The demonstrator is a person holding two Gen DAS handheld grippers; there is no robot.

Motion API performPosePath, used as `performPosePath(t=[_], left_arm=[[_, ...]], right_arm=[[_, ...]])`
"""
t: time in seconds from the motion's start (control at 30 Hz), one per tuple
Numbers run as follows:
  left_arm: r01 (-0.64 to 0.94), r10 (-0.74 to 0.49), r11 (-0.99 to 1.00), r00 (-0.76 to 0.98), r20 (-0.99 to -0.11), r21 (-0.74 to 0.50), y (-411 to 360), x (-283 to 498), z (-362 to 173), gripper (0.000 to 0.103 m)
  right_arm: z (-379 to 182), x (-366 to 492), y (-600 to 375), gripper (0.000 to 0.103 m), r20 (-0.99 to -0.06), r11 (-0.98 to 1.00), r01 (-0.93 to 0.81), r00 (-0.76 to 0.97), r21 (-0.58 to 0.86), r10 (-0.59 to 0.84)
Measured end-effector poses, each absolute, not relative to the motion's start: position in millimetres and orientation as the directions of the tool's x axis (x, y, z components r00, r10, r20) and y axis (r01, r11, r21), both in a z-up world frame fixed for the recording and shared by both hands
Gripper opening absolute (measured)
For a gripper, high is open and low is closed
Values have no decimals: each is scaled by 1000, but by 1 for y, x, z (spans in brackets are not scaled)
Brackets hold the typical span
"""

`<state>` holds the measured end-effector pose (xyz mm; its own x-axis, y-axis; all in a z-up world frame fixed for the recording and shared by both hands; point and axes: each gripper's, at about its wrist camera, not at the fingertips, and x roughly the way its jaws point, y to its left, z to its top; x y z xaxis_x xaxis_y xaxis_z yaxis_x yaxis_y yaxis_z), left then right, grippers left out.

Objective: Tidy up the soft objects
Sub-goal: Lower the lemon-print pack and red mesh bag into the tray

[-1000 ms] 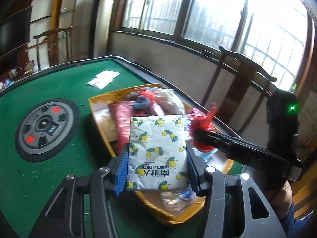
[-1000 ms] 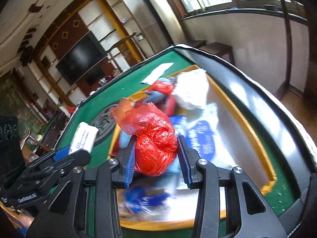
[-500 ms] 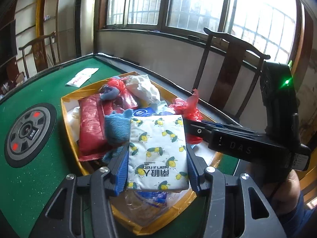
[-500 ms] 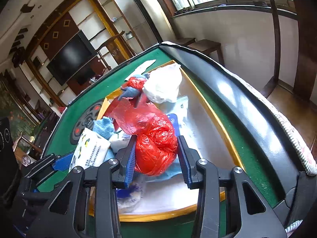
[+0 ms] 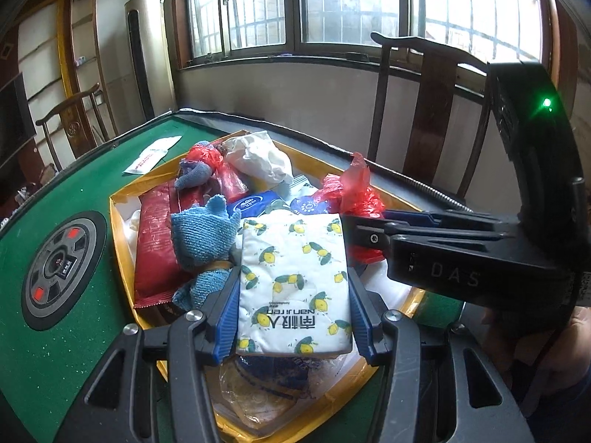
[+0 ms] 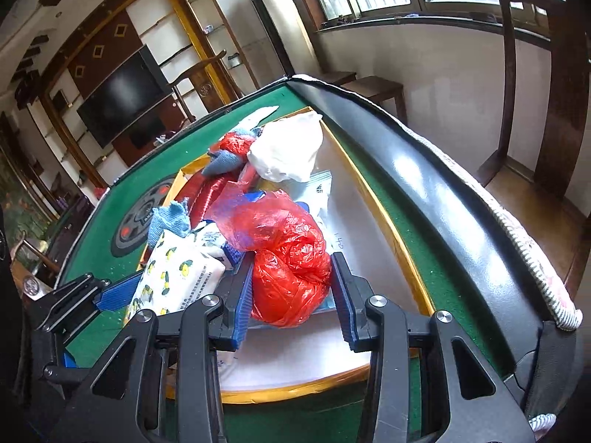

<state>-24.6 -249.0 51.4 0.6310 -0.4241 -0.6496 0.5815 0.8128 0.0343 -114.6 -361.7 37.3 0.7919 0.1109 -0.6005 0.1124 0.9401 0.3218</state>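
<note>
My left gripper (image 5: pixel 293 291) is shut on a white tissue pack with a lemon print (image 5: pixel 293 280), held over the near end of a yellow-rimmed box (image 5: pixel 118 258). The same pack (image 6: pixel 177 277) shows at the left of the right wrist view. A crumpled red plastic bag (image 6: pixel 291 262) sits clamped in my right gripper (image 6: pixel 293 291), above the box's white floor (image 6: pixel 295 358). In the left wrist view that bag (image 5: pixel 351 192) and the right gripper's black body (image 5: pixel 461 254) lie just right of the pack.
The box holds a blue knitted cloth (image 5: pixel 203 240), a dark red packet (image 5: pixel 155 243), a white bag (image 5: pixel 258 158), blue packets and clear plastic. It stands on a green felt table (image 5: pixel 44 361) with a round centre panel (image 5: pixel 59 265); a paper slip (image 5: pixel 151 155) lies beyond. A wooden chair (image 5: pixel 424 110) stands behind.
The left gripper has swung with the tissue pack over the box and sunk towards it, ending close beside the right gripper. The right gripper has barely moved with its red bag.
</note>
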Motion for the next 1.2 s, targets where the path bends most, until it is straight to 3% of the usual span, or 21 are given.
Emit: performPosePath(t=[0.63, 1.2], left_arm=[[572, -376, 810, 675, -635, 130, -261, -32, 41, 54], [572, -365, 811, 657, -659, 121, -262, -27, 38, 57]], right_arm=[[33, -112, -349, 39, -624, 971, 141, 781, 193, 11], [33, -111, -338, 42, -653, 981, 152, 757, 119, -38]])
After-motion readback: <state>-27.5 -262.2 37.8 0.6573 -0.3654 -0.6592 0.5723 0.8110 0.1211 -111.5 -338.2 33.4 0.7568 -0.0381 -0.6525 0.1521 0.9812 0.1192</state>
